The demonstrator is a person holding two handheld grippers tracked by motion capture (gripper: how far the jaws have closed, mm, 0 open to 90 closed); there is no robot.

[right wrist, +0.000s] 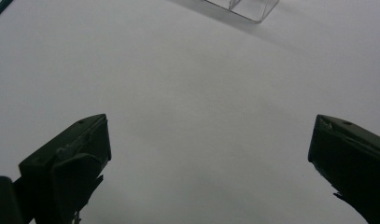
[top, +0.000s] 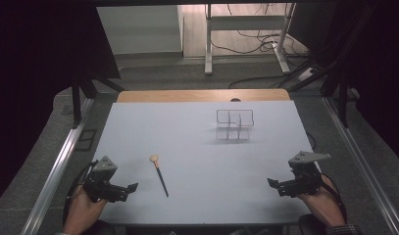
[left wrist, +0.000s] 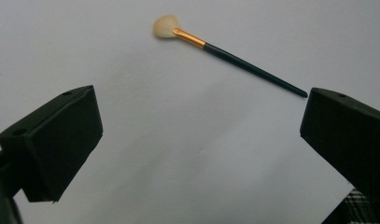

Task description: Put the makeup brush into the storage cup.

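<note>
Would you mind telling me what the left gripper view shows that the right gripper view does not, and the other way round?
The left gripper view takes in the whole makeup brush: cream bristle head, gold ferrule, black handle, lying flat on the table beyond the left hand-held gripper. The right gripper view catches the bottom edge of the clear divided organizer at the top, past the right hand-held gripper. Both show the pale table surface and a pair of black jaws standing wide apart with nothing between them.

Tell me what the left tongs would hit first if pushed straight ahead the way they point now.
Probably the makeup brush: in the left gripper view it lies across the table ahead of the open left tongs, nothing between. Depth is unclear, so they might pass its handle tip.
</note>
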